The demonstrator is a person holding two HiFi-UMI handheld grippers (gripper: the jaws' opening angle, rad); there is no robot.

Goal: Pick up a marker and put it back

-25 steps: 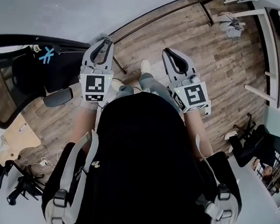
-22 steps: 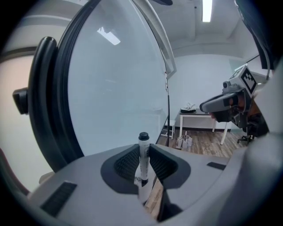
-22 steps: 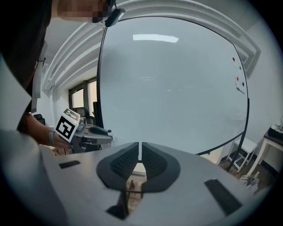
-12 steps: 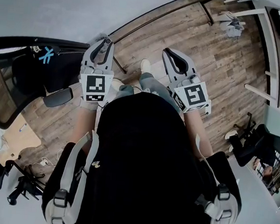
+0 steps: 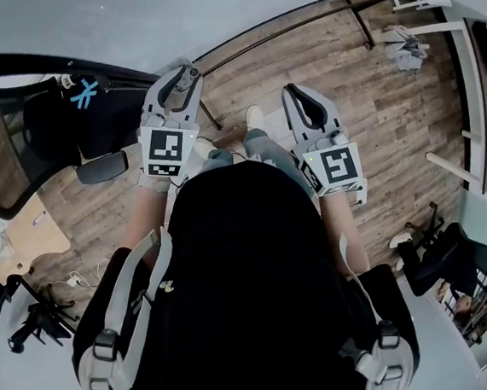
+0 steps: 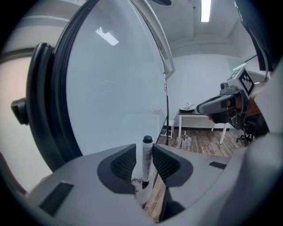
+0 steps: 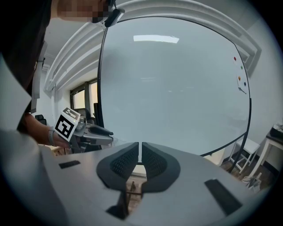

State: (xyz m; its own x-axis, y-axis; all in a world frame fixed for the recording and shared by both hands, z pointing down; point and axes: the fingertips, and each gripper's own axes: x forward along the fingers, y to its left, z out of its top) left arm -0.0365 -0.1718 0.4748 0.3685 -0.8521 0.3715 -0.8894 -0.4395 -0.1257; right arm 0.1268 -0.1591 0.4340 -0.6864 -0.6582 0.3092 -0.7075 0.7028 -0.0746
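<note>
Left gripper view: the marker (image 6: 147, 160) stands upright between the two pads of the left claw (image 5: 184, 78), cap up, right in front of the whiteboard (image 6: 117, 88). Its lower end sits on something white (image 6: 141, 194) just below the pads, likely a holder or ledge at the board; I can't tell which. The jaws have just been opening and now stand wide, with a gap showing on the left side of the marker, so the pads no longer seem to clamp it. It looks released, standing on its own support. My guess is that this is the put-back step, nearly done, with only the pull-away left. Backing out straight matters, since a pad brushing the marker could tip it.

The right claw (image 7: 139, 151) has its jaws nearly together, only a thin slit between them, and holds nothing. It hangs level at the right, facing the same board, probably kept out of the way as this job needs just one claw.
</note>
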